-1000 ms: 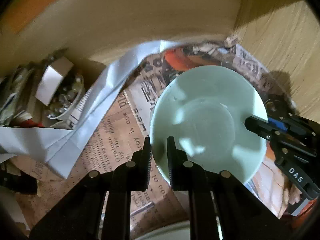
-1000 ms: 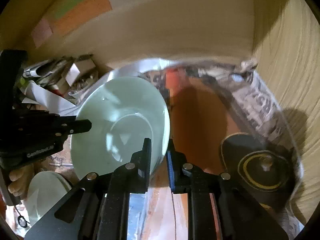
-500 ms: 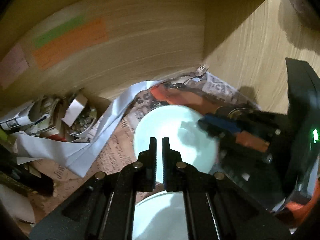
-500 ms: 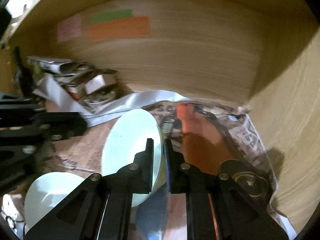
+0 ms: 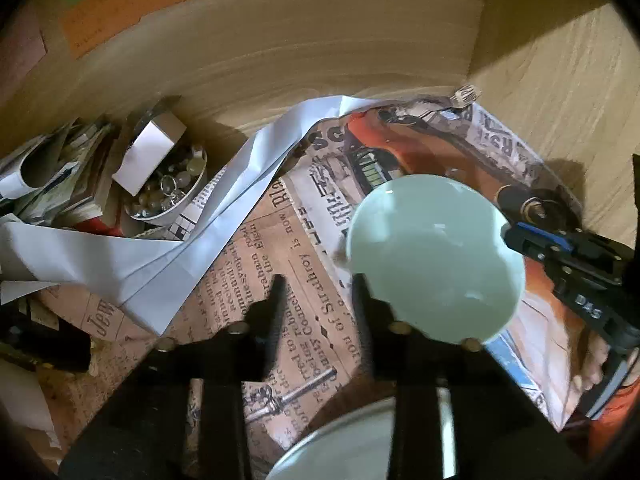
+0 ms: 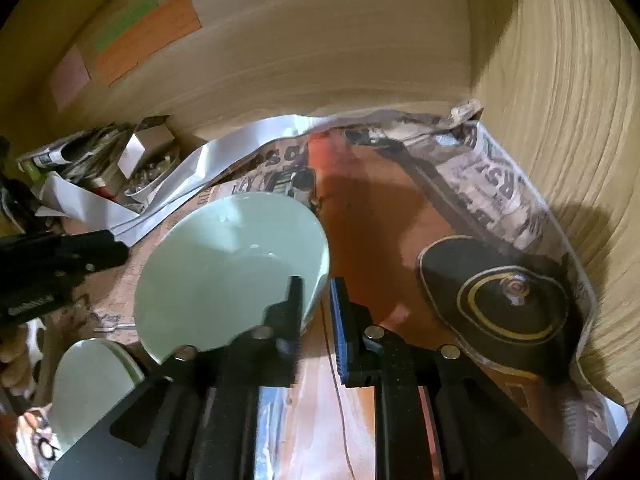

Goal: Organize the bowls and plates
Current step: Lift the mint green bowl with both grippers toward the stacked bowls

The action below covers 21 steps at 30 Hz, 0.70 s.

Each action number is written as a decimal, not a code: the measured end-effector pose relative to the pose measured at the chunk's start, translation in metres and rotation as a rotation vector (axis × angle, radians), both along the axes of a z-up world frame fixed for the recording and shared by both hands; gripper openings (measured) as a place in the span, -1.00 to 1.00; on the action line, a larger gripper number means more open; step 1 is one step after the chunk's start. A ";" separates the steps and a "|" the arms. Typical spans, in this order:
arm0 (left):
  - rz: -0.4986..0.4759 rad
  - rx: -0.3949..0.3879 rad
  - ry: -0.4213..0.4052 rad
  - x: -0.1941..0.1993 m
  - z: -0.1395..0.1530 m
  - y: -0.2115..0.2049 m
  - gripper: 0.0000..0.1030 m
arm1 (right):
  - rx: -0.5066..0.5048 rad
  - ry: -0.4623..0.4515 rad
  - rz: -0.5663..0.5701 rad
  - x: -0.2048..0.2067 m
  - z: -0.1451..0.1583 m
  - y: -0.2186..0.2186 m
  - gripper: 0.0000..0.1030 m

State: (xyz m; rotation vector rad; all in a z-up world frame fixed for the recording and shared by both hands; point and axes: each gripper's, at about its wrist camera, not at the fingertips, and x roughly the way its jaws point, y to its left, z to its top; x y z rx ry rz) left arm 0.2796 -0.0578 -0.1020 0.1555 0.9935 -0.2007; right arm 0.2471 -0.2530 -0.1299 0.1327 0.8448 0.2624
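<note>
While my right gripper (image 6: 316,300) pinches bowl (image 6: 232,272) rim, tilted bowl sits over newspaper (image 6: 368,208). My left gripper (image 5: 318,294) opening, nothing between jaws; bowl just right of it. Second bowl (image 6: 88,384) lower left, apart.

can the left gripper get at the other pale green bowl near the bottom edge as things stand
Probably yes: the left gripper has its jaws opening with nothing between them, and the second bowl lies uncovered just beneath it. The right gripper is busy on the first bowl.
</note>
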 end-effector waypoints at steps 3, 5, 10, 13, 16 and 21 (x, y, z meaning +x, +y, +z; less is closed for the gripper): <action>-0.008 0.007 0.013 0.004 -0.006 -0.004 -0.11 | 0.013 0.015 0.010 0.003 -0.005 -0.002 -0.43; -0.019 0.007 0.034 0.009 -0.010 -0.008 -0.11 | 0.035 0.034 0.023 0.004 -0.009 -0.003 -0.33; -0.034 0.018 0.082 0.019 -0.024 -0.018 -0.11 | 0.045 0.051 0.045 0.008 -0.016 0.001 -0.33; -0.041 0.013 0.113 0.025 -0.031 -0.021 -0.11 | 0.053 0.057 0.061 0.009 -0.017 0.003 -0.34; -0.048 0.004 0.139 0.029 -0.037 -0.024 -0.27 | 0.051 0.048 0.078 0.010 -0.017 0.007 -0.57; -0.075 -0.016 0.173 0.030 -0.043 -0.030 -0.71 | 0.034 0.028 0.057 0.008 -0.014 0.011 -0.61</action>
